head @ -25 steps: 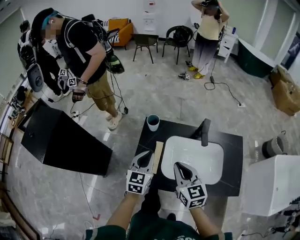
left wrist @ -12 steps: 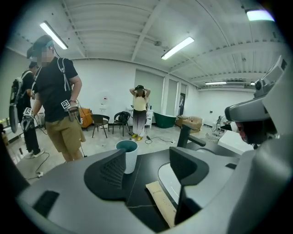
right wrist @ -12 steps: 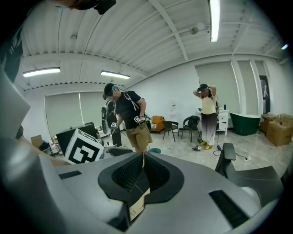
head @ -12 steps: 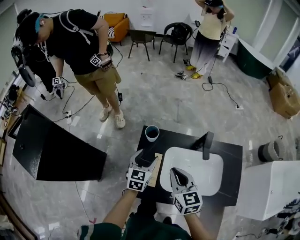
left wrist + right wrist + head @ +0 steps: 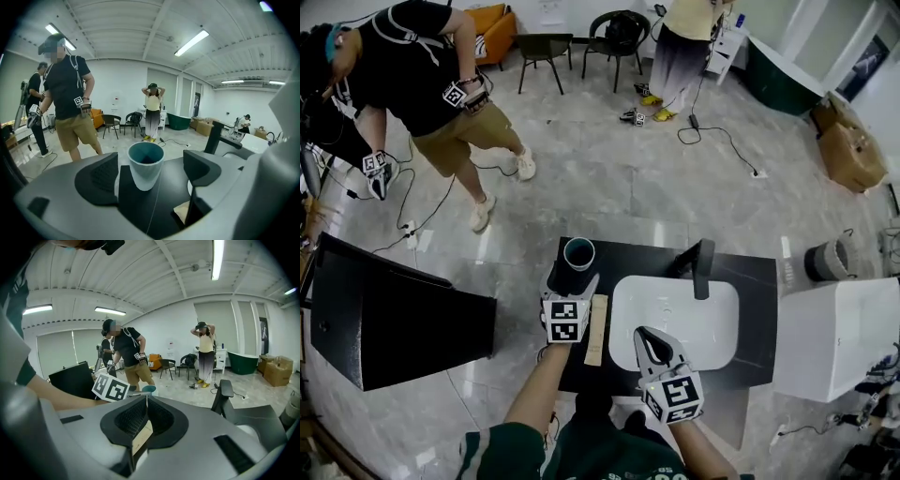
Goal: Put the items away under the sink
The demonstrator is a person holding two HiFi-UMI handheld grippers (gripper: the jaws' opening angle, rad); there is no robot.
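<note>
While the person stood at a black tabletop (image 5: 759, 281) with a white basin (image 5: 675, 309) sunk into it and a black faucet (image 5: 703, 267) at its far edge, grey tiled floor (image 5: 609, 187) spread around, with a black slanted cabinet (image 5: 384, 309) to the left and a white unit (image 5: 834, 337) to the right. A teal cup (image 5: 578, 253) stood upright, mouth up, at the tabletop's far left corner. A pale wooden strip (image 5: 596, 330) lay flat just left of the basin, its long axis running from the near edge toward the far one. The left claw (image 5: 152, 173) had just been opening and was released wide, the cup in its gap with neither pad touching. The right claw (image 5: 647, 336) was clenched, empty, over the basin's near edge.
</note>
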